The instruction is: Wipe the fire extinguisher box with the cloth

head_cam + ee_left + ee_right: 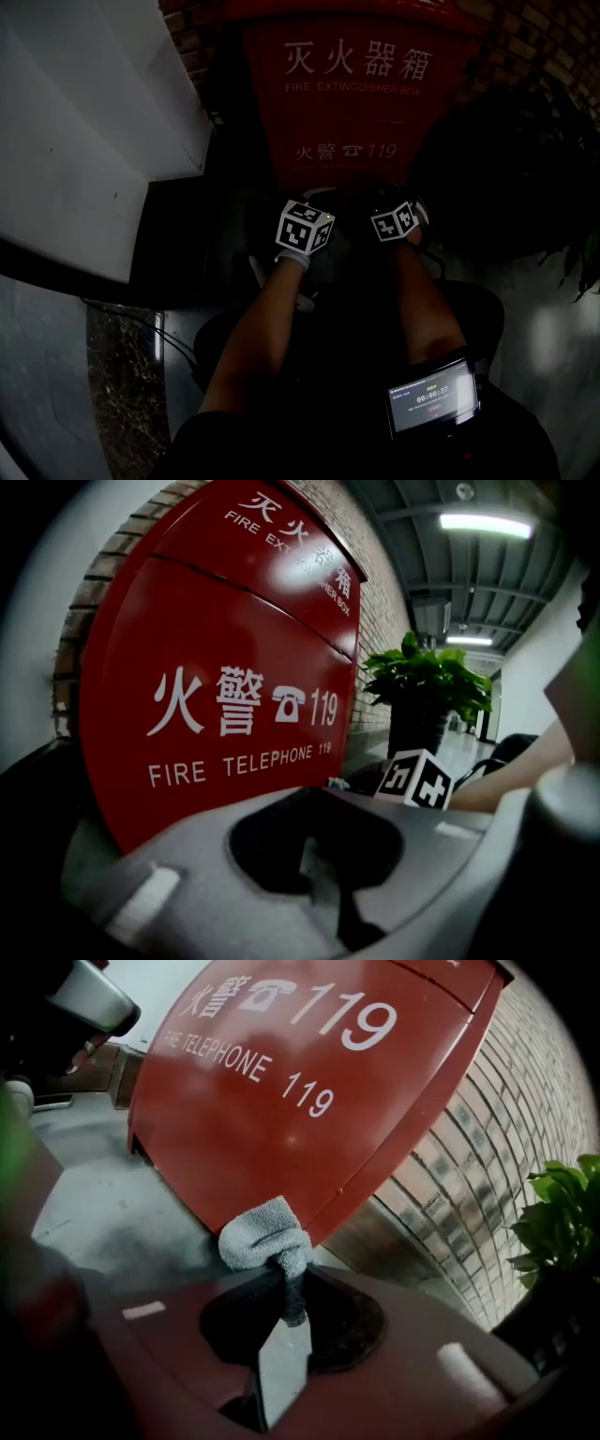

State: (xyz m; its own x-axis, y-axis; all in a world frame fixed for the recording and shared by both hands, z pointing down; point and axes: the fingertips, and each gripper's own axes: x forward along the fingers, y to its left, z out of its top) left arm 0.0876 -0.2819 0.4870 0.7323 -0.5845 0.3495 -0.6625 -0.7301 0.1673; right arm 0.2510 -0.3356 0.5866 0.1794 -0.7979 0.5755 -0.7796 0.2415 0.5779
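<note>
cloth [263, 1236] in closed right claw [287, 1309]

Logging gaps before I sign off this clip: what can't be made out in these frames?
- Head view: cloth unseen, hidden under the right gripper and in darkness.
- Right gripper view: whether the cloth touches the fire extinguisher box; they merely overlap.
- Head view: box top cut off by the upper edge.
- Head view: plant mostly lost in shadow.
</note>
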